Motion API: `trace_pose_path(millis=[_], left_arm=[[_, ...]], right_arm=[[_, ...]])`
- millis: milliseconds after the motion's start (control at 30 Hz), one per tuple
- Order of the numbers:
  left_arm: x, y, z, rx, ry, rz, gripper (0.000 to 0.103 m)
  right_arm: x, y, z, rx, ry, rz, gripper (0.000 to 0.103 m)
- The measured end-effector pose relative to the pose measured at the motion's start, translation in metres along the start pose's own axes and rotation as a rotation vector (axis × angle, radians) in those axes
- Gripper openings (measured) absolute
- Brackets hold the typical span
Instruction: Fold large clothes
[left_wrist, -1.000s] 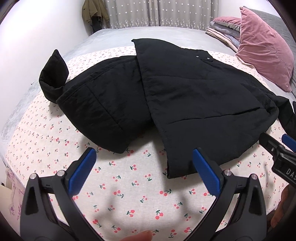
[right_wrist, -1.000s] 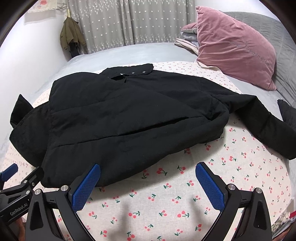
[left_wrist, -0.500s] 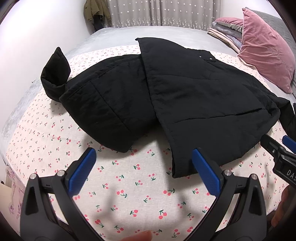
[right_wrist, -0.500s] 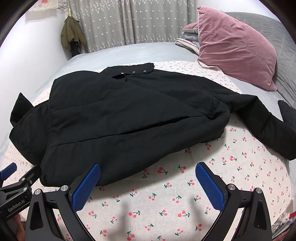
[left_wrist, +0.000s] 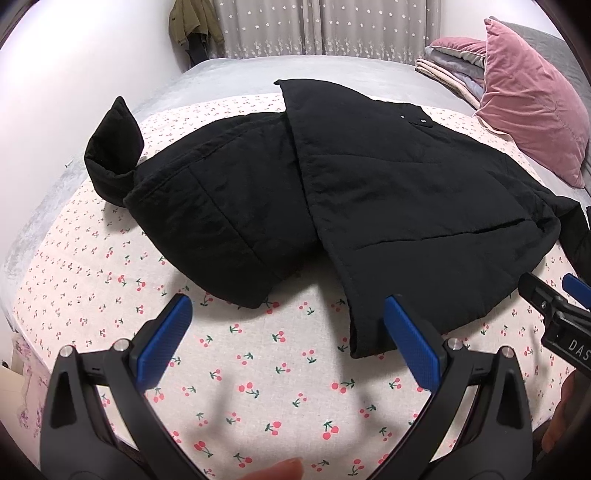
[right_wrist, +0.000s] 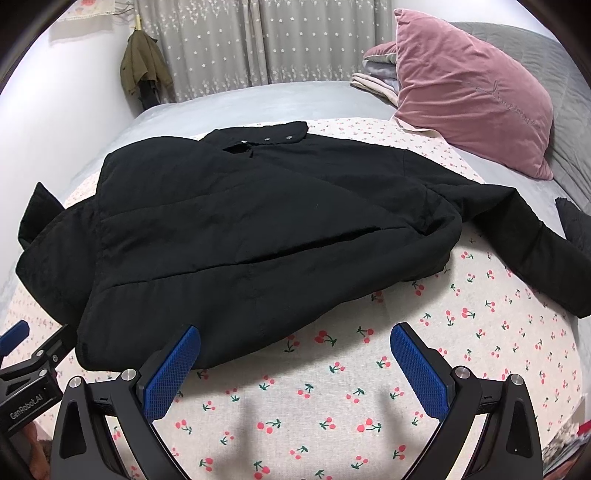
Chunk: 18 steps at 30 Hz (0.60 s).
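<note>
Barely moved since earlier frames: slight drift of both cameras, jacket lying as before, nothing gripped.

Left wrist view: left gripper (left_wrist: 288, 332) hovering low over cherry-print sheet (left_wrist: 258, 369), jaws spread wide, nothing between them. Black jacket (left_wrist: 369, 184) spread on bed, one front panel folded across the body, hem corner just beyond the right-hand blue pad. Sleeve cuff (left_wrist: 110, 147) sticking up at far left. Tip of right gripper (left_wrist: 554, 306) visible at right edge, also spread. Pink pillow (left_wrist: 532, 110) and folded blankets (left_wrist: 450, 66) well apart at the head of the bed.

Right wrist view: right gripper (right_wrist: 295, 369) above the sheet (right_wrist: 369, 406), jaws spread, empty, hem of jacket (right_wrist: 258, 221) just past the left-hand pad. Long sleeve (right_wrist: 535, 251) trailing out to the right across the sheet. Collar with snaps (right_wrist: 277, 137) at far edge. Green coat (right_wrist: 144, 66) hanging by curtain (right_wrist: 240, 44).

Handling guess: padded, quilted, soft and floppy, bulky rather than heavy, likely springing back from folds. Best hold probably hem corners or the loose sleeve cuff, pinching through full padded thickness to avoid slip.
</note>
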<state>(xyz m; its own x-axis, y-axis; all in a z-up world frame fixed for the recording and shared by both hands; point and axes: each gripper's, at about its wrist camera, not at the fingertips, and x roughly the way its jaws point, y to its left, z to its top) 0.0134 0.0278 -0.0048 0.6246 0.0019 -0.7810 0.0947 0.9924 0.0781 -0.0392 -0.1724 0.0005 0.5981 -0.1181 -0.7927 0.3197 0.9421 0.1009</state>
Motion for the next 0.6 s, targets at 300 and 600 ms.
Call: trace_pose_path(millis=[300,600], left_arm=[[0.0015,0.0065,0.0027,-0.019,-0.007,-0.013,0.103],[0.0034,0.0100,0.0038,-0.025,-0.003,-0.022,0.103]], right_arm=[[0.0024,-0.0001,-0.0013,-0.008,0.003,-0.001,0.103],[0.0027,0.0011,-0.0020,-0.006,0.004,-0.003,0.103]])
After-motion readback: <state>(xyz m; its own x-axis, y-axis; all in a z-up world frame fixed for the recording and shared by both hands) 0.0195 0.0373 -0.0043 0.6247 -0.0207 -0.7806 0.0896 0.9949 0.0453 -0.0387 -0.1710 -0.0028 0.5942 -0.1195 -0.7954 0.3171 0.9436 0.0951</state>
